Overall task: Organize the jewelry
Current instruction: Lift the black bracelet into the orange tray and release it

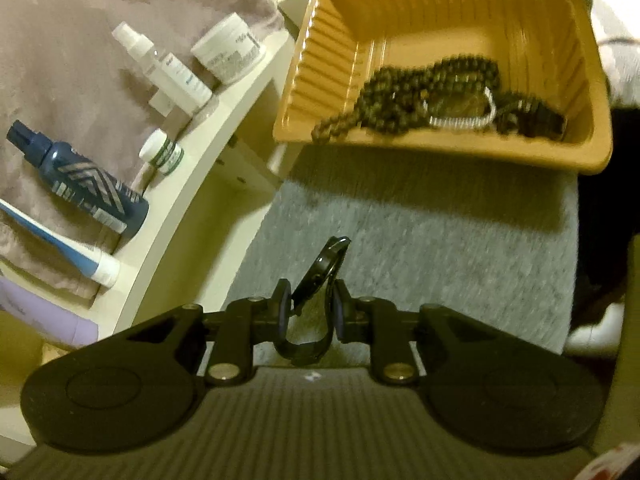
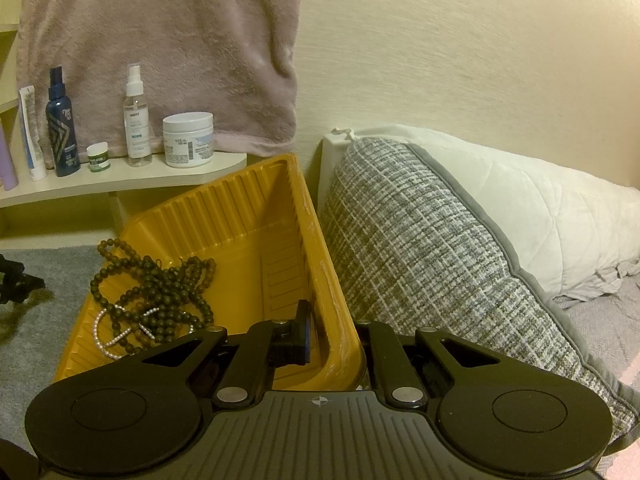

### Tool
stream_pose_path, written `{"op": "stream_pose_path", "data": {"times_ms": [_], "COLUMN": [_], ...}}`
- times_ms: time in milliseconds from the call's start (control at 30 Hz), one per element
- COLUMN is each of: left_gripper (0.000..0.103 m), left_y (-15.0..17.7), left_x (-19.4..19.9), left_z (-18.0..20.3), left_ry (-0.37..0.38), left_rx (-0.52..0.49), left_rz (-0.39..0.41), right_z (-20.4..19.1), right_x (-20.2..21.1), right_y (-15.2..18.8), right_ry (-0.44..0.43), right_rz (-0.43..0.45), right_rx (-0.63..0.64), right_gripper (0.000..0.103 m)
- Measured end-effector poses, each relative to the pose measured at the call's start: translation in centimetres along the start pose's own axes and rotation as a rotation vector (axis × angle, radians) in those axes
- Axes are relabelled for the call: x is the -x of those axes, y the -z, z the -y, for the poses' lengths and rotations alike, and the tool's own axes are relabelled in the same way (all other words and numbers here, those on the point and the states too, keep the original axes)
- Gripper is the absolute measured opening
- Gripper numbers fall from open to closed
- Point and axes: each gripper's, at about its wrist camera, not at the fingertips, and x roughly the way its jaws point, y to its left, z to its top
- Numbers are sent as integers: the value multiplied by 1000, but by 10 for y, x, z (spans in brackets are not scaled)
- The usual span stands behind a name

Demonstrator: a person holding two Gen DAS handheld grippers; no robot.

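Dim, warm yellowish indoor light, heavy colour cast in both views. Motion blur in left wrist view, worst on yellow tray [image 1: 400, 12] and dark beads [image 1: 404, 96]; right wrist view sharper. Broad soft shadow under tray on grey carpet [image 1: 420, 240]. Faint glare on tray rim [image 2: 320, 240]. Strong fisheye bending, shelf edge [image 1: 172, 216] curved. Dark vignette corners, compression blockiness on pink towel [image 1: 80, 20].

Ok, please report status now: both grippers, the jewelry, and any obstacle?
Left gripper shut on black watch. Right gripper clamps yellow tray wall. Bead necklace inside tray. Path clear.
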Motion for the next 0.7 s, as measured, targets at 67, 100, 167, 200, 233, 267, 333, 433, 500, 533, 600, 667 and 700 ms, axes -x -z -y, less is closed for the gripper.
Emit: {"op": "stream_pose_path", "data": {"times_ms": [67,100,167,200,233,267,333,433,500,533,600,667,700], "left_gripper": [19,19,19,19,19,19,19,19,19,19,19,19,19], "left_y": [-5,-8,-15,-18,-21,-25,-31,-42,-50,-55,-65,-75,-79], "left_x": [4,6,9,10,11,12,16,21,23,24,25,24,23], "left_z": [1,2,2,3,4,4,5,8,11,13,20,26,30], "left_ry": [9,14,28,34,42,51,70,104,131,145,172,202,216], "left_rx": [15,22,37,46,56,65,89,126,149,155,170,182,187], "left_rz": [18,28,49,57,66,76,94,126,149,159,178,196,202], "right_z": [-1,-1,-2,-1,-1,-2,-2,-2,-2,-3,-2,-2,-2], "right_x": [0,0,1,0,0,1,1,1,1,1,1,1,0], "right_y": [-1,-1,-1,-1,-1,-2,-2,-3,-3,-3,-3,-3,-2], "right_ry": [-1,-1,-2,-1,-2,-3,-4,-4,-6,-6,-7,-8,-9], "right_rz": [1,0,1,1,1,1,1,1,2,2,2,3,3], "right_rx": [1,0,0,1,1,0,-1,-1,-3,-4,-4,-5,-6], "right_gripper": [9,9,9,9,9,9,9,9,9,9,9,9,9]}}
